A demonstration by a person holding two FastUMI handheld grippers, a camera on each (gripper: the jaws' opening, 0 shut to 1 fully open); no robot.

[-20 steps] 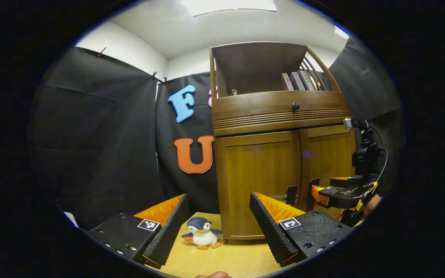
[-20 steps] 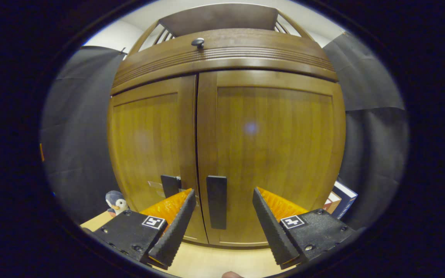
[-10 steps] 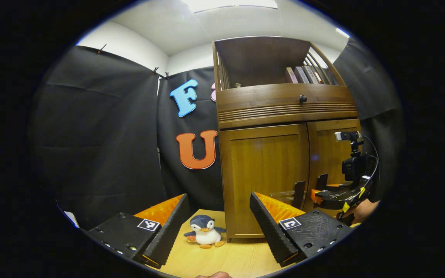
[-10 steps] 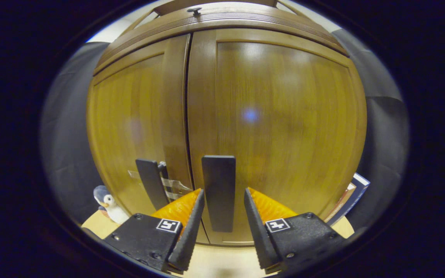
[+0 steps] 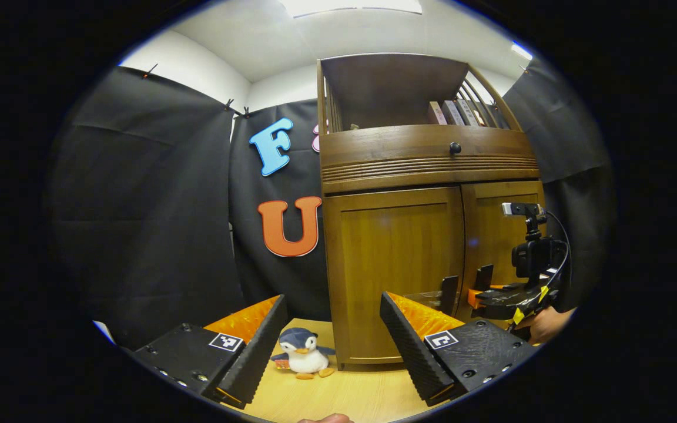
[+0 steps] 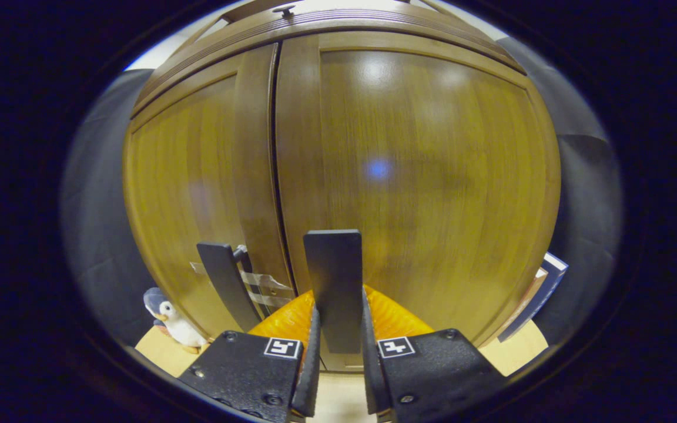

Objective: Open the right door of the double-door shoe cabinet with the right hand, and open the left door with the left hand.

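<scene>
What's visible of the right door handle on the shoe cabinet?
The right door handle is a flat, dark, matte vertical bar, upright, mounted low on the right door beside the centre seam. The right hand-held gripper has closed on its lower half, a finger pressing each side. The door looks shut. In the left gripper view the handle stands out from the door face.

Penguin toy (image 5: 304, 352) on table (image 5: 350, 393); books (image 5: 453, 111) above.
</scene>
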